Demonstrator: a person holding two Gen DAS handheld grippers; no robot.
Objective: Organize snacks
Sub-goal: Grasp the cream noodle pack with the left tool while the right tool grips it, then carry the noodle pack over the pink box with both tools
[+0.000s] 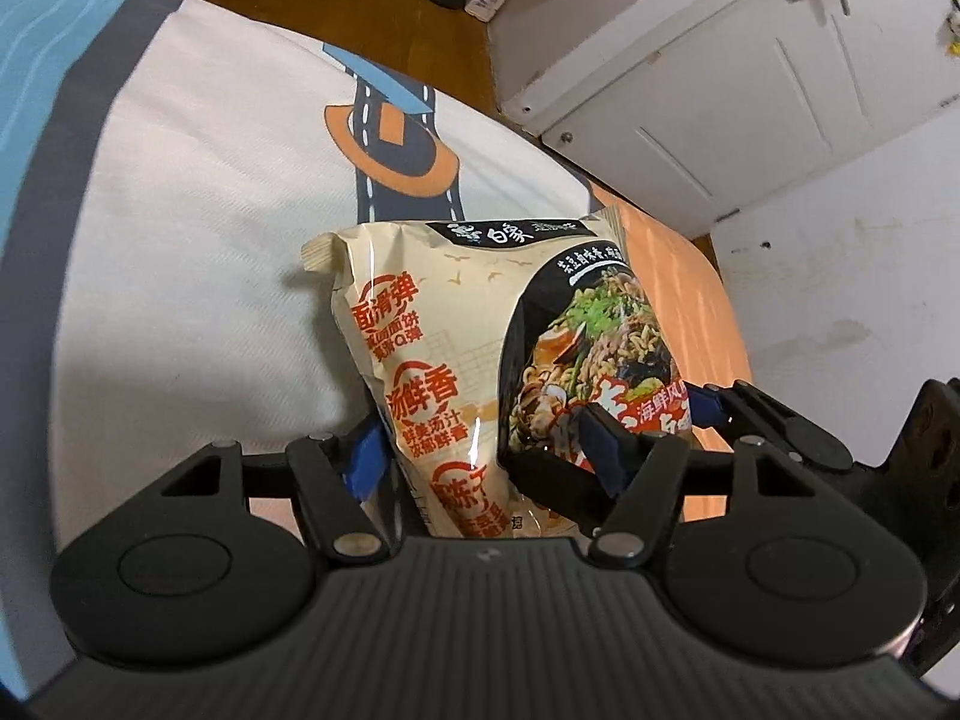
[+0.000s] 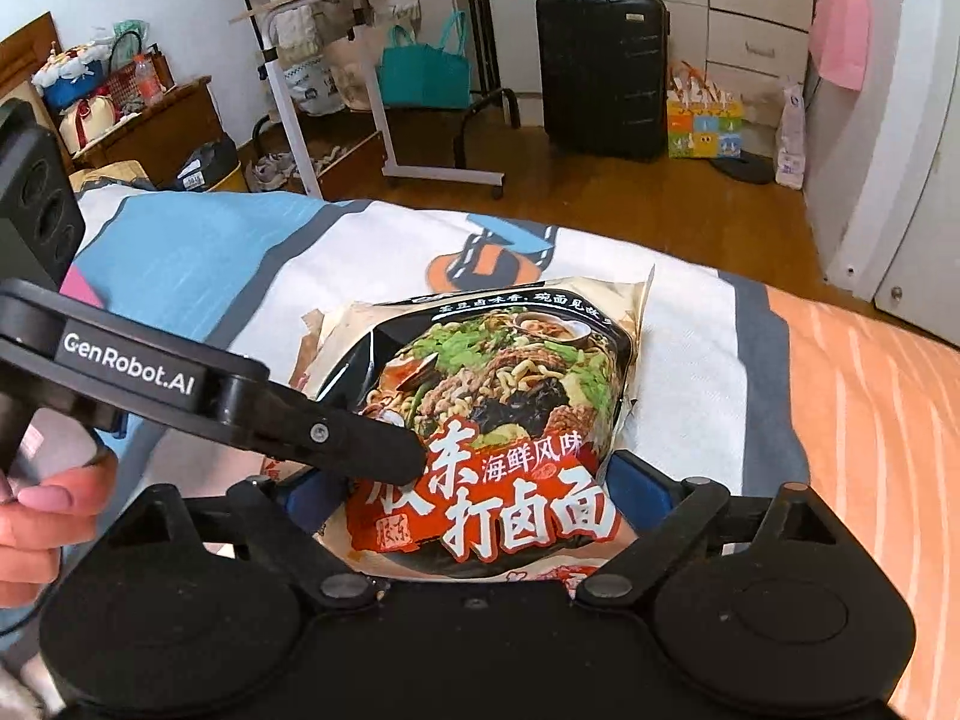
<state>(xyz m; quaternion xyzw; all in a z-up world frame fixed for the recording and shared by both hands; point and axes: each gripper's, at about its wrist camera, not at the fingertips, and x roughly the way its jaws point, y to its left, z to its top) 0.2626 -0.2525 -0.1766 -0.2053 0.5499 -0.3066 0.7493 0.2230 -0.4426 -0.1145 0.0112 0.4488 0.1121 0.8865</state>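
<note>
Bed (image 2: 720,330): broad surface under a quilt printed in blue, grey and white, orange striped sheet at one edge; carries the snack being sorted. Wooden floor (image 2: 600,204) beyond, with a black suitcase (image 2: 600,72) and a rolling side table (image 2: 384,60) against the far wall; white cabinet (image 1: 720,78) close beside the bed.

Noodle packet (image 2: 498,408): cream bag with a noodle-bowl picture and red lettering, far end resting on the quilt, near end raised between both tools. Apparently gripped from two sides to keep the slack, puffy bag steady while lifted or shifted.

Left hand-held gripper (image 1: 486,450): blue pads pinching the near edge of the packet, one pad at each side of the bag.

Right hand-held gripper (image 2: 474,486): blue pads pressed against the lower printed end of the same packet, bag filling the gap between them; hold looks firm, though contact at the left pad is partly hidden by the other tool's finger.

Hand (image 2: 42,510): pink-nailed fingers wrapped on the left tool's handle.
</note>
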